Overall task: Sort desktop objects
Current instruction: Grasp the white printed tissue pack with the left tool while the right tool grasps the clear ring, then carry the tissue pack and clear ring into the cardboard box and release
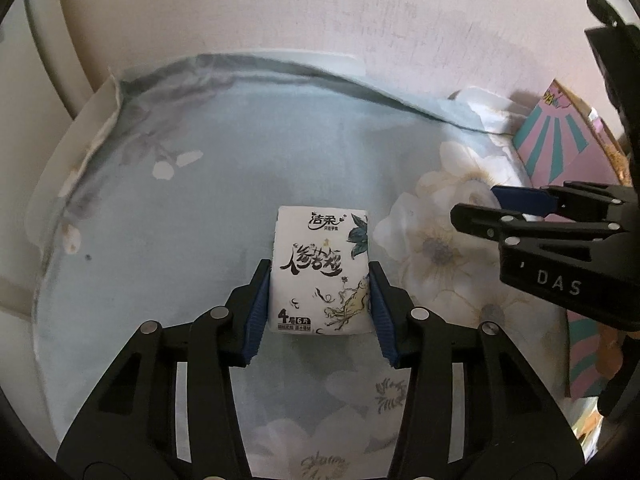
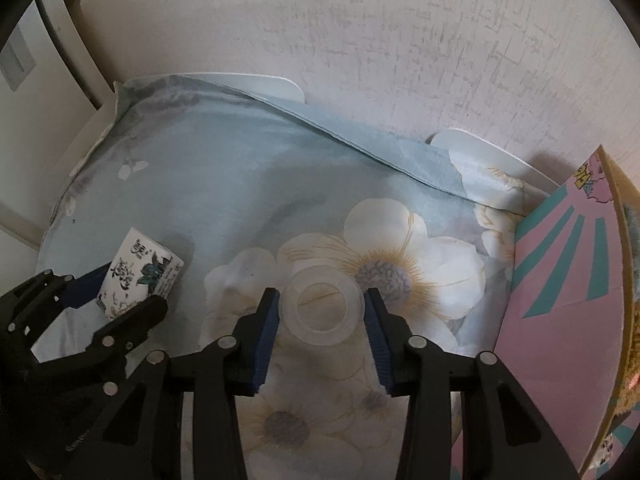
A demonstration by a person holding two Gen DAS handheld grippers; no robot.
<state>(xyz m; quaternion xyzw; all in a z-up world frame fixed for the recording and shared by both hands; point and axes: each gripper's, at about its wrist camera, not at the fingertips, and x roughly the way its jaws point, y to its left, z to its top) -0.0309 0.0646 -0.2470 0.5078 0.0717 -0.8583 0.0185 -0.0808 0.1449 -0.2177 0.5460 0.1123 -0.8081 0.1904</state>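
Left wrist view shows the tissue pack (image 1: 320,272) lying on the floral tablecloth (image 1: 200,220), clamped at its sides between the blue pads (image 1: 258,312) of the left gripper (image 1: 320,280); lifting it well means squeezing only lightly so the soft pack does not buckle, and raising it straight. The right gripper (image 2: 320,304) stands partly open around the clear tape roll (image 2: 322,306), which lies flat on the cloth; its pads look just beside the rim, contact uncertain. A pink-and-teal box (image 2: 560,300) sits to the right.
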